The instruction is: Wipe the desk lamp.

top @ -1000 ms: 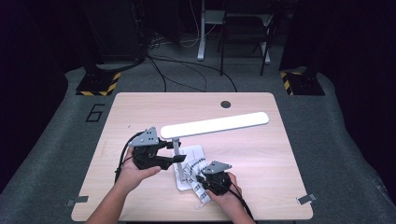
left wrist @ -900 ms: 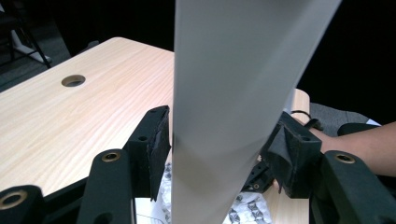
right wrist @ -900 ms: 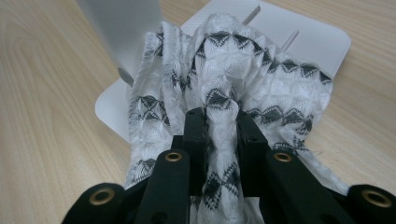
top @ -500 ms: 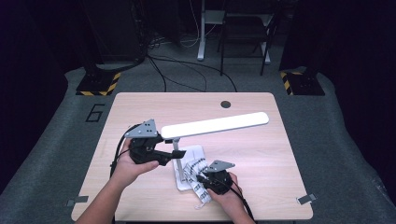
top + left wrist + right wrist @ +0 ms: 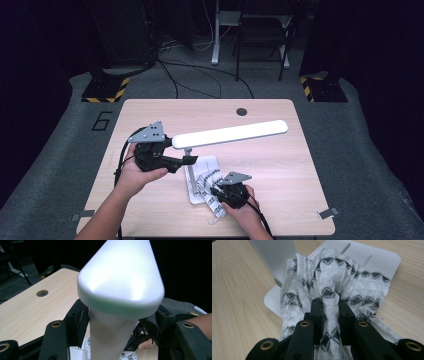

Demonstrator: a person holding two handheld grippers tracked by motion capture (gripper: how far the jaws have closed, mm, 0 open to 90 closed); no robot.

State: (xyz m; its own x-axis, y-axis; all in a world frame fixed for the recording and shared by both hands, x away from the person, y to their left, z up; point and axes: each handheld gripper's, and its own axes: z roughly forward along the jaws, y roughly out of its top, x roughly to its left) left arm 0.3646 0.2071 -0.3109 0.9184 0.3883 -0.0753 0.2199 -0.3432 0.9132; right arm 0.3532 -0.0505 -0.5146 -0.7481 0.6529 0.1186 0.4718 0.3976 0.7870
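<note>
The right gripper [image 5: 329, 302] is clamped on the patterned cloth [image 5: 342, 282] lying on the lamp base [image 5: 384, 257], wiping unfinished, while the left gripper's [image 5: 120, 322] fingers, just opening, stand apart around the lamp arm [image 5: 112, 335].

Cloth [image 5: 207, 186] on lamp base [image 5: 200, 167], lamp head [image 5: 230, 134] above table [image 5: 280, 165]

Left gripper raised along the lamp

The left gripper [image 5: 189, 160] is seen higher than a second ago, lifted from beside the lamp's post toward the near end of the white lamp head [image 5: 230, 134]. Its jaws have just been opening, and the post [image 5: 110, 335] is framed between them, with no pad seen pressed against it.
</note>
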